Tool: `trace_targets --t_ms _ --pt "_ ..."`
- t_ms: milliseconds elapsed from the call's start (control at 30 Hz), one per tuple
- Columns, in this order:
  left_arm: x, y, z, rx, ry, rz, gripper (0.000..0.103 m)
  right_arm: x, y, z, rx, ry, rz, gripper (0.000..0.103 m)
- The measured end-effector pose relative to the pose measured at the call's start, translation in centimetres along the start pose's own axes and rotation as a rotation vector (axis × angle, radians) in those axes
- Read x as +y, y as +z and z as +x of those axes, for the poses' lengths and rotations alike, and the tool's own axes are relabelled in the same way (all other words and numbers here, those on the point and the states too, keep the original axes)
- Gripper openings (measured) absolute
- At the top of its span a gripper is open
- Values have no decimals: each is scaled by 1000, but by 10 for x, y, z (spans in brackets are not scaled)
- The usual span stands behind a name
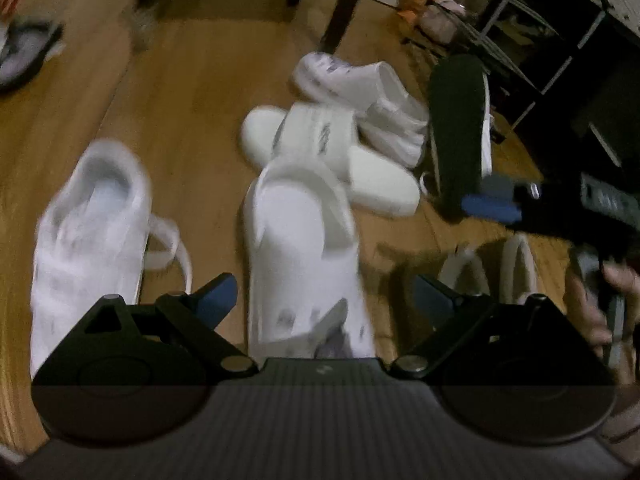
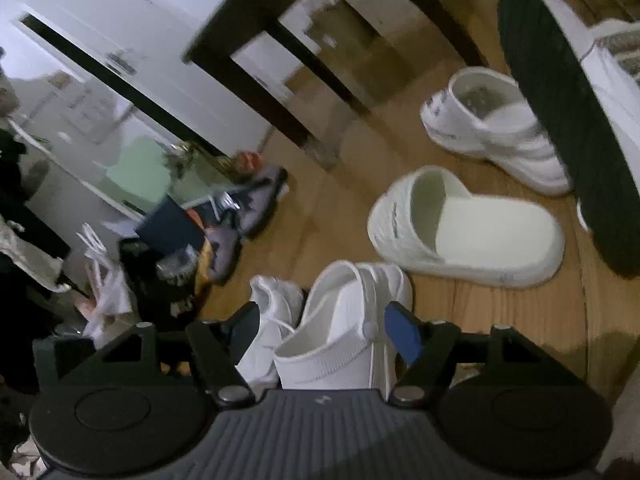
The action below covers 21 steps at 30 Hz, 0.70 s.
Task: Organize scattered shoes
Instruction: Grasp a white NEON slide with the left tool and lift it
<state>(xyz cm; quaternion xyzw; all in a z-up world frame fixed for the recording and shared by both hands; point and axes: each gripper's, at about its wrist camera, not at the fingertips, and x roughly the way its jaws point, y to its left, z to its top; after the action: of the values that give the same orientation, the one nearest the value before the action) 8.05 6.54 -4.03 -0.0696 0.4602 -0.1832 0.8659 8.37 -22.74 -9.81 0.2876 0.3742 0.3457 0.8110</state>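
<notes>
My left tongs (image 1: 324, 292) stand wide over a white clog (image 1: 304, 248) on the wood floor (image 1: 192, 100), not pressing it. My right tongs (image 2: 324, 326) are wide around another white clog (image 2: 340, 332), whether touching I cannot tell. A white slide (image 2: 468, 224), a sneaker (image 2: 496, 128) and an upturned dark-soled shoe (image 2: 560, 120) crowd the right; dark table legs (image 2: 288, 92) stand behind. Left floor is open.

place: home room | floor: wood planks (image 2: 332, 216) | on it: scattered shoes (image 2: 468, 224), dark chair legs (image 2: 288, 116) beyond | white cabinet doors (image 2: 92, 40) behind chair
</notes>
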Motion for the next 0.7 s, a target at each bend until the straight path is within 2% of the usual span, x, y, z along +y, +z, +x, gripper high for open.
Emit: trace_targets --t_ms 100,233,300,367,467,533,600,633,700 --pt "-14 40 26 14 26 58 98 -13 5 -10 -36 48 41 80" --pt "-34 94 73 15 108 179 98 -29 13 -26 -96 34 58 80" --pt "-43 109 96 20 98 256 98 -34 14 -29 -109 42 74 80" --pt "-51 119 124 81 109 309 98 -40 15 -32 -120 60 100 80" --pt "-63 127 168 163 218 347 98 -44 19 -33 -131 71 104 80" --pt "-65 128 202 222 335 374 98 -45 20 -34 -137 68 98 80" --pt "-57 127 222 278 396 339 99 -47 20 -35 -139 73 103 81" --pt "-52 126 226 287 396 304 97 -48 21 -36 -140 82 108 81" --pt "-46 126 230 286 375 238 72 -50 21 -37 -140 86 110 82"
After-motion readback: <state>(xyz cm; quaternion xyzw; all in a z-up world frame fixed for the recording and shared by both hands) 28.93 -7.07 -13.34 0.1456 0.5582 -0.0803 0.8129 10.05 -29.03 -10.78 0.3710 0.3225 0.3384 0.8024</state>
